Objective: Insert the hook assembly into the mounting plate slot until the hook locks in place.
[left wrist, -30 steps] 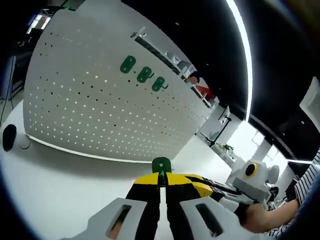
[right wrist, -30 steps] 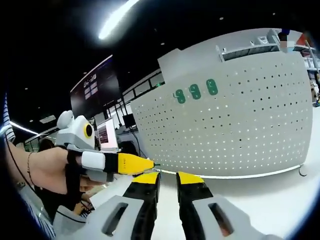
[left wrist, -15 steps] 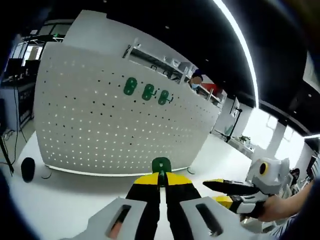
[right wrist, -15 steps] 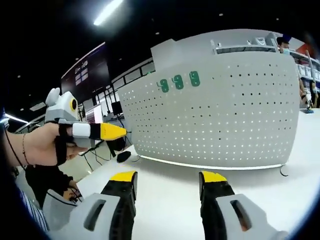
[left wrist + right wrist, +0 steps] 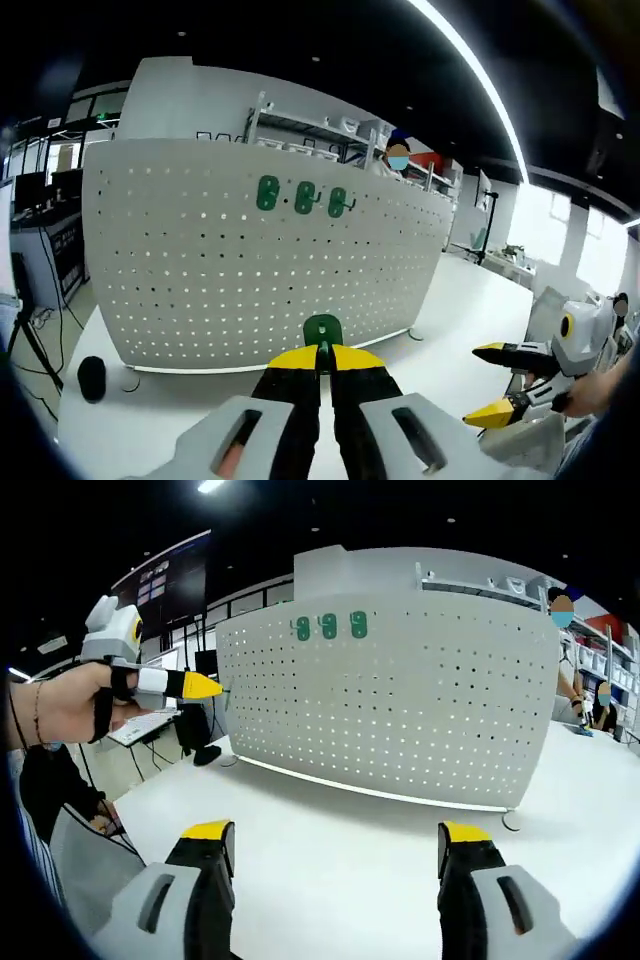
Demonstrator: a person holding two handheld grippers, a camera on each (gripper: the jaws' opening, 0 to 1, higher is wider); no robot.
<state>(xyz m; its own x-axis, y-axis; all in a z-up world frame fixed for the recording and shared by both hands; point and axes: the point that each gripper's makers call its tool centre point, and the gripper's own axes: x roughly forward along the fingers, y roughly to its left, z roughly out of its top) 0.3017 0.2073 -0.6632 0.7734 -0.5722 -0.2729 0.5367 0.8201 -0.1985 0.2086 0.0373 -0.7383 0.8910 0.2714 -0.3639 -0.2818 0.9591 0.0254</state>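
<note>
A white perforated mounting plate (image 5: 220, 270) stands upright on the white table, with three green hooks (image 5: 304, 197) in a row near its top. My left gripper (image 5: 322, 356) is shut on a green hook assembly (image 5: 322, 328), whose rounded top sticks up between the yellow tips, well short of the plate. The right gripper (image 5: 500, 382) hangs open at the right, a hand on it. In the right gripper view, my right gripper (image 5: 336, 835) stands wide open with nothing in it, facing the plate (image 5: 420, 710) and its hooks (image 5: 329, 627). The left gripper (image 5: 205, 686) is held in a hand at the left.
A small black object (image 5: 91, 377) lies on the table (image 5: 150, 410) by the plate's left foot, also seen as the black object (image 5: 207, 753). Shelving (image 5: 320, 125) rises behind the plate. People (image 5: 575, 685) stand beyond its right end. Bare table (image 5: 330, 800) lies before the plate.
The right gripper's jaws have spread from nearly together to wide apart, and it has drawn away from the left gripper. The left stays shut on the hook. Both cameras have swung.
</note>
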